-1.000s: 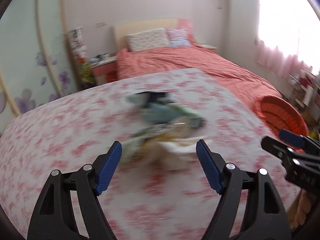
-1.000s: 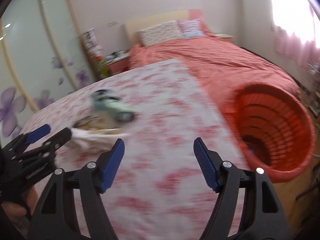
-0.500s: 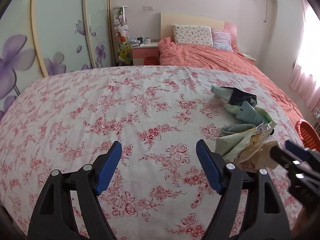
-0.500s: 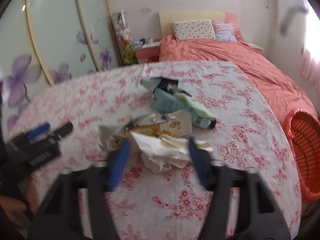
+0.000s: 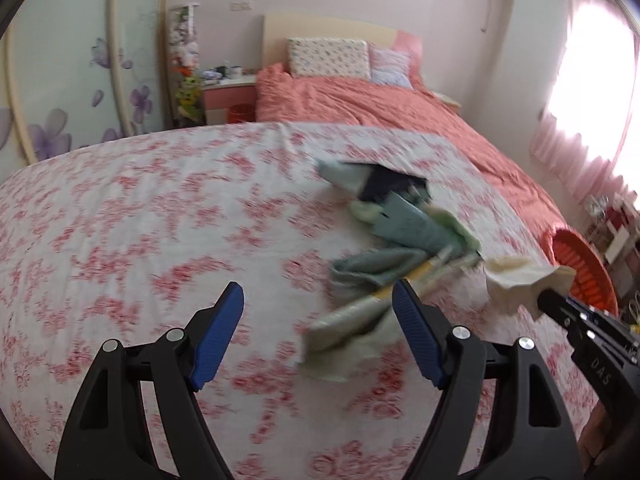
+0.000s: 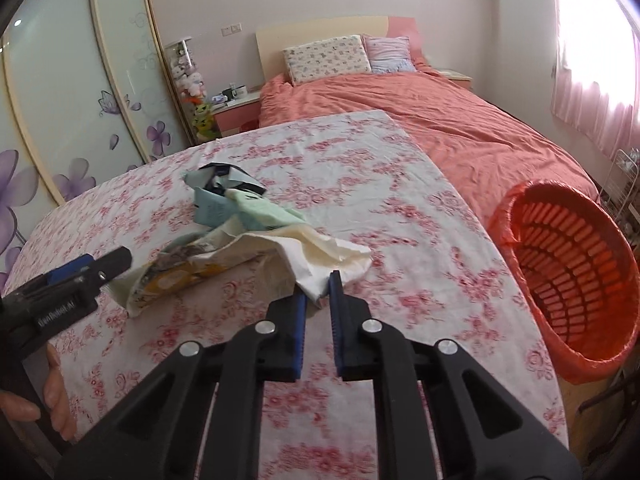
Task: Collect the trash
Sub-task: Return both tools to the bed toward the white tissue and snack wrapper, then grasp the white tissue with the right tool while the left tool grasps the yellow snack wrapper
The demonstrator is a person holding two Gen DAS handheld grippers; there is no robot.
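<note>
A heap of trash [image 5: 396, 236] lies on the floral-covered table [image 5: 160, 220]: teal and green wrappers, a dark packet and a yellow printed bag [image 6: 180, 276]. My right gripper [image 6: 318, 292] is shut on a crumpled cream-white paper [image 6: 320, 252] at the near edge of the heap; it also shows in the left wrist view [image 5: 516, 280], held off the cloth. My left gripper [image 5: 318, 316] is open and empty, just short of the heap's left side. An orange slatted basket [image 6: 576, 280] stands at the table's right edge.
Behind the table is a bed with a salmon cover [image 6: 440, 120] and two pillows. A nightstand [image 6: 236, 108] and a wardrobe with flower-printed sliding doors [image 6: 80, 80] stand at the left. A bright curtained window [image 5: 592, 92] is on the right.
My right gripper has closed on the cream-white paper and drawn it from the heap. My left gripper has swung right toward the heap, still open.
</note>
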